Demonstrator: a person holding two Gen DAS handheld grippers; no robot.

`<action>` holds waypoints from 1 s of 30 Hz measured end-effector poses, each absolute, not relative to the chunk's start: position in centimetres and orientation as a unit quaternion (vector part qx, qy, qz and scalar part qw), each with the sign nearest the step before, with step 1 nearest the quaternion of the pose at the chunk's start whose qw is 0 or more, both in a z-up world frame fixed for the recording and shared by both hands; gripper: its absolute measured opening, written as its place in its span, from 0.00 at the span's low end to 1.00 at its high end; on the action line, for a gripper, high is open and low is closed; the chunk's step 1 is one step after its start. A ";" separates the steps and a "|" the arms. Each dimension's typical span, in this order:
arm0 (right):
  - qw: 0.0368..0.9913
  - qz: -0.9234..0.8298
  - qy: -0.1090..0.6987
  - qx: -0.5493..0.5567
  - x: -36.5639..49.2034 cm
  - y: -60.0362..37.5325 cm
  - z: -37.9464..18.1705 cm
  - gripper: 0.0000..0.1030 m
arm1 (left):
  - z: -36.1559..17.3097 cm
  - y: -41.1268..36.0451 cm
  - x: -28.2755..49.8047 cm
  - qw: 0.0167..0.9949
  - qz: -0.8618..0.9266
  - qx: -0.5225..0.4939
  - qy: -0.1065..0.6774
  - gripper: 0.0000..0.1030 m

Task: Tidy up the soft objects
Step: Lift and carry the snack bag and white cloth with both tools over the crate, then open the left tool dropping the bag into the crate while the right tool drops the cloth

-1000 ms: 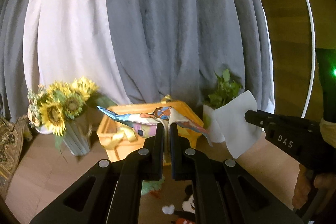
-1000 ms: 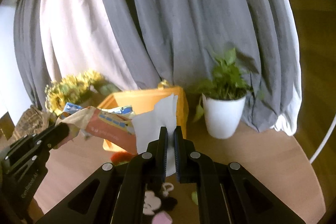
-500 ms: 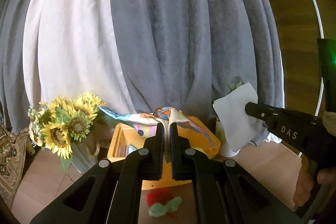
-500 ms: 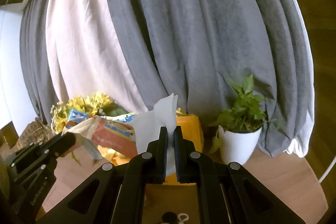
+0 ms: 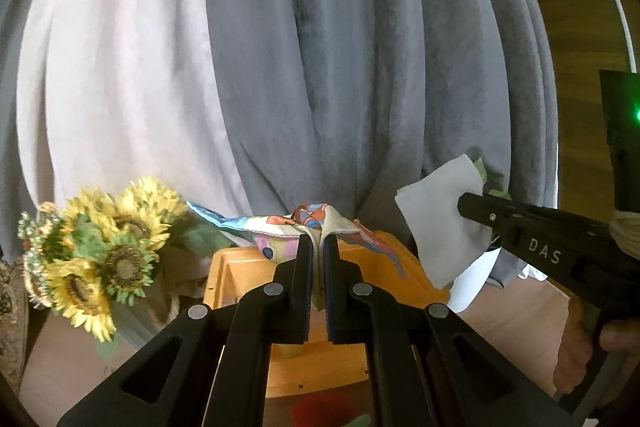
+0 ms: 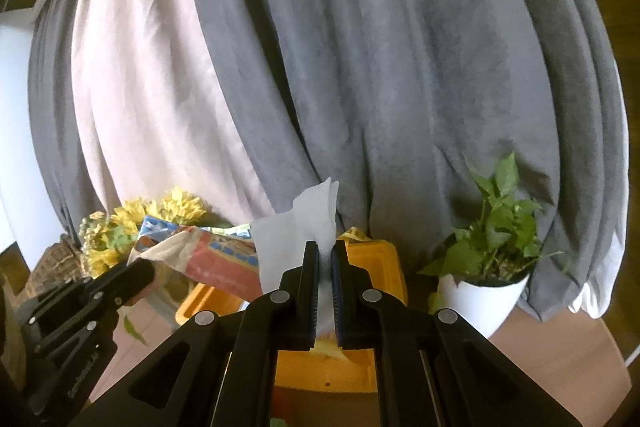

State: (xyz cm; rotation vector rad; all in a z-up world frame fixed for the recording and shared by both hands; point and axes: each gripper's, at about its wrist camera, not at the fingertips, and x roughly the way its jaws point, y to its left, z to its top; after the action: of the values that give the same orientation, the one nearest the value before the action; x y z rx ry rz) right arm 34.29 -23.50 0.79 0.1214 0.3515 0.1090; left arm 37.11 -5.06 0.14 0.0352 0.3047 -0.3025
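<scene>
Far left, on the table: sunflowers (image 5: pixel 100 259) in a vase, in front of the grey and white curtain (image 5: pixel 280 67).

Your left gripper (image 5: pixel 314 241) is clenched on the patterned cloth (image 5: pixel 288 227). The pinch sits near the middle of the cloth's upper edge. Its long axis runs left to right across the jaws, one tip pointing far left toward the sunflowers, the other end draping down to the right. The cloth hangs in the air over the orange basket (image 5: pixel 240 271), which is just beyond and below the fingers. In the right wrist view the same cloth (image 6: pixel 208 259) shows its printed red and blue side, spread from the left gripper (image 6: pixel 140 277) toward the centre.

The left gripper points slightly downward, fingers stacked side by side, level with the basket rim.

Your right gripper (image 6: pixel 324 247) is clamped on the white tissue (image 6: pixel 304 223). The tissue stands upright, long axis near vertical, top corner pointing up against the curtain. From the left wrist view it (image 5: pixel 440 223) hangs as a flat sheet off the right gripper (image 5: pixel 464 205), right of the basket's near corner; whether it is above the rim or just outside is hard to judge here.

Your right hand (image 5: pixel 580 347) wraps the handle at the lower right, gripper tilted slightly downward.

Far right: potted plant (image 6: pixel 492 259) in a white pot, beside the basket.
</scene>
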 end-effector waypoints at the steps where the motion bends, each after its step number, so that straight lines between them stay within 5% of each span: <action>1: 0.981 0.054 0.179 0.060 35.0 -23.5 0.6 0.07 | -0.1 -5.0 37.8 0.975 -0.154 0.013 0.158 0.07; 25: 0.954 0.060 0.285 0.075 47.2 -23.5 -7.7 0.07 | -9.3 -6.3 50.6 0.923 -0.177 -0.002 0.342 0.07; 30: 0.946 0.065 0.308 0.083 48.4 -23.5 -9.1 0.07 | -10.5 -6.7 51.9 0.918 -0.162 0.004 0.362 0.16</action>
State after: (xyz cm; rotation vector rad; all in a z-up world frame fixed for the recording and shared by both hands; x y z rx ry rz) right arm 48.41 -23.47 -9.12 0.1681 0.6264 0.1331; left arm 51.86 -6.68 -10.50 0.0089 0.7440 -0.3326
